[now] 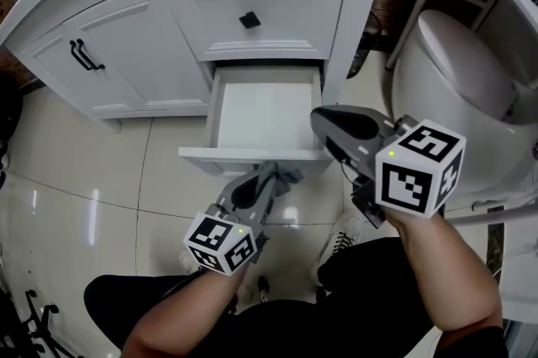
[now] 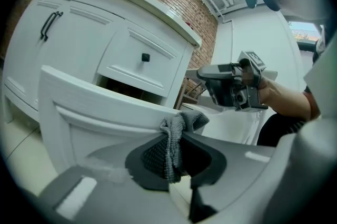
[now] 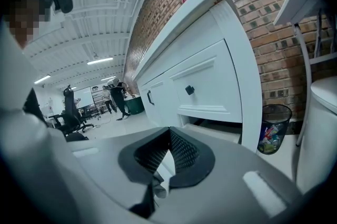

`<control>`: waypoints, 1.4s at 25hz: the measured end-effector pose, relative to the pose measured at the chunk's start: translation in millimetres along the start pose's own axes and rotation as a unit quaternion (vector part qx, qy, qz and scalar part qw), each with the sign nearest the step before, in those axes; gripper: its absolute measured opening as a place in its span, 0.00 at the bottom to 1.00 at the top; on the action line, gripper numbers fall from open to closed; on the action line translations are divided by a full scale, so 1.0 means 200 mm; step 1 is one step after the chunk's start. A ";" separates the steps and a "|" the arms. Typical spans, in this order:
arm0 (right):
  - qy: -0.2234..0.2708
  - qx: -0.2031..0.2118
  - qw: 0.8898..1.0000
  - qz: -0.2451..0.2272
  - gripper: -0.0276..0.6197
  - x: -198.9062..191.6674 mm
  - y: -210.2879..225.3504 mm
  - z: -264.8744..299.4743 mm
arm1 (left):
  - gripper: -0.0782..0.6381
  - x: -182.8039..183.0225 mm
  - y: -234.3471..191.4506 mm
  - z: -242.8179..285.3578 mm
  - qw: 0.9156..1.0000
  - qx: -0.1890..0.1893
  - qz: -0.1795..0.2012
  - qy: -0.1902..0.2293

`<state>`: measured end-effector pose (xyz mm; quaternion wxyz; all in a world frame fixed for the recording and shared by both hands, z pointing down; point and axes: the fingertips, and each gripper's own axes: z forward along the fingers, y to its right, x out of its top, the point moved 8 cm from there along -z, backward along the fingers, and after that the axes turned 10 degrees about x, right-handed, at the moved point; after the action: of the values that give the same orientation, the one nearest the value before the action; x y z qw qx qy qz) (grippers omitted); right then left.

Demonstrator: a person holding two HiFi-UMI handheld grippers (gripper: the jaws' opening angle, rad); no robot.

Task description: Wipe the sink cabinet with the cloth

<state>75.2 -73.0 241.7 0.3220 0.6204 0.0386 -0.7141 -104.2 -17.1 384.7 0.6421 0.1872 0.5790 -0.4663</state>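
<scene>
The white sink cabinet (image 1: 134,37) has its lower drawer (image 1: 244,154) pulled out, and the inside shows bare. My left gripper (image 1: 267,180) is shut on a grey cloth (image 1: 283,176) and holds it against the top edge of the drawer front. In the left gripper view the cloth (image 2: 174,139) bunches between the jaws and folds over that edge (image 2: 105,99). My right gripper (image 1: 321,119) hovers over the drawer's right corner, shut with nothing in it; its fingertips (image 3: 167,132) meet in the right gripper view.
An upper drawer with a black knob (image 1: 249,19) sits above the open one, and cabinet doors with black handles (image 1: 84,55) are to the left. A white toilet (image 1: 471,79) stands close on the right. A waste bin (image 3: 273,128) is by the brick wall.
</scene>
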 end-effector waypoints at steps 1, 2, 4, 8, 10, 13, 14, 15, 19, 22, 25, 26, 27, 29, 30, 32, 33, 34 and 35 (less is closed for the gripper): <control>0.000 0.000 1.000 0.000 0.05 0.00 0.00 0.00 | 0.16 0.00 -0.04 -0.02 1.000 0.010 -0.003 0.002; 0.000 0.000 1.000 -0.001 0.05 0.00 0.00 0.01 | 0.16 0.01 -0.07 -0.04 1.000 0.020 -0.006 0.005; -0.002 0.001 1.000 -0.003 0.05 0.00 0.00 0.02 | 0.16 0.01 -0.13 -0.07 0.999 0.036 -0.011 0.008; -0.003 0.003 1.000 -0.004 0.05 0.00 -0.01 0.04 | 0.16 0.02 -0.22 -0.14 0.997 0.067 -0.020 0.014; -0.004 0.004 1.000 -0.006 0.05 0.00 -0.02 0.04 | 0.16 0.03 -0.27 -0.18 0.996 0.085 -0.025 0.018; -0.006 0.006 1.000 -0.009 0.05 0.00 -0.03 0.06 | 0.16 0.03 -0.37 -0.23 0.992 0.114 -0.039 0.026; -0.006 0.007 1.000 -0.010 0.05 0.00 -0.04 0.06 | 0.16 0.04 -0.40 -0.25 0.991 0.124 -0.043 0.029; -0.007 0.007 1.000 -0.011 0.05 0.00 -0.04 0.06 | 0.16 0.04 -0.42 -0.26 0.989 0.133 -0.047 0.031; -0.010 0.008 1.000 -0.014 0.05 0.00 -0.05 0.07 | 0.16 0.03 -0.50 -0.32 0.983 0.170 -0.063 0.041; -0.009 0.006 1.000 -0.013 0.05 0.00 -0.05 0.07 | 0.16 0.04 -0.56 -0.37 0.978 0.189 -0.072 0.046; -0.008 0.003 1.000 -0.014 0.05 0.00 -0.05 0.06 | 0.16 0.05 -0.59 -0.38 0.976 0.200 -0.072 0.049; -0.008 0.001 1.000 -0.014 0.05 0.00 -0.05 0.06 | 0.16 0.06 -0.59 -0.38 0.976 0.202 -0.072 0.050; -0.007 0.000 1.000 -0.015 0.05 0.00 -0.05 0.05 | 0.16 0.06 -0.59 -0.38 0.975 0.203 -0.070 0.050; -0.004 -0.002 1.000 -0.014 0.05 0.00 -0.04 0.04 | 0.16 0.06 -0.58 -0.39 0.976 0.201 -0.066 0.051; -0.002 -0.004 1.000 -0.014 0.05 0.01 -0.04 0.03 | 0.16 0.06 -0.56 -0.39 0.977 0.196 -0.063 0.053; 0.004 -0.006 1.000 -0.012 0.05 0.02 -0.03 0.01 | 0.16 0.08 -0.49 -0.38 0.981 0.177 -0.055 0.058; 0.008 -0.007 1.000 -0.012 0.05 0.02 -0.03 0.00 | 0.16 0.09 -0.45 -0.37 0.983 0.165 -0.046 0.061; 0.012 -0.008 1.000 -0.011 0.05 0.03 -0.03 -0.01 | 0.16 0.10 -0.40 -0.36 0.986 0.150 -0.035 0.064; 0.016 -0.009 1.000 -0.010 0.05 0.04 -0.03 -0.01 | 0.16 0.12 -0.34 -0.35 0.989 0.133 -0.022 0.065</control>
<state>74.5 -70.2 232.2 0.3197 0.6285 0.0569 -0.7068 -202.3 -4.3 364.6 0.5619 0.2881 0.5565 -0.5400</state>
